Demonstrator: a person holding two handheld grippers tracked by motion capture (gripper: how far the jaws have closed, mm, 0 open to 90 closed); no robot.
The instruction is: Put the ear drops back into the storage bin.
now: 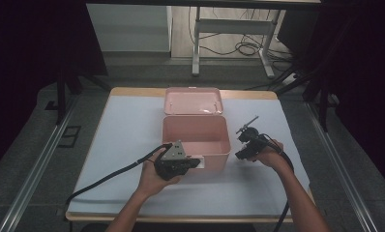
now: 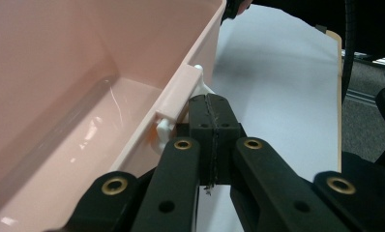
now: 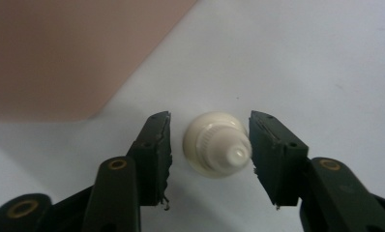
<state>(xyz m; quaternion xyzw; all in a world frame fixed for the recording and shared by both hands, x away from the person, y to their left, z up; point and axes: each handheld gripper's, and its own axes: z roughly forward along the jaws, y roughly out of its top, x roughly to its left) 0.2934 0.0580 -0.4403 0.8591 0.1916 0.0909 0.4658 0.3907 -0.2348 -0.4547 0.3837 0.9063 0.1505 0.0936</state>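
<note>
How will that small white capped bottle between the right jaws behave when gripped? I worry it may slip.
The white bottle looks round and smooth, so it may twist or squirt out between the flat pads. It seems small and plastic, probably light. Standing on a small base on the white sheet, it could tip if nudged off-centre.

White sheet (image 1: 127, 145) covered bench; wood edge (image 1: 132, 91) of bench showed along far side. Grey carpeted floor (image 1: 31, 140) lay around bench. Metal rail (image 1: 36, 164) ran along floor at left, another rail (image 1: 340, 164) at right. Dark stand (image 1: 61, 96) stood far left. Farther back, white desk frame (image 1: 229, 29) stood on floor, loose black cables (image 1: 248, 48) coiled beneath it. White panel (image 1: 127, 26) stood far left of it.
</note>
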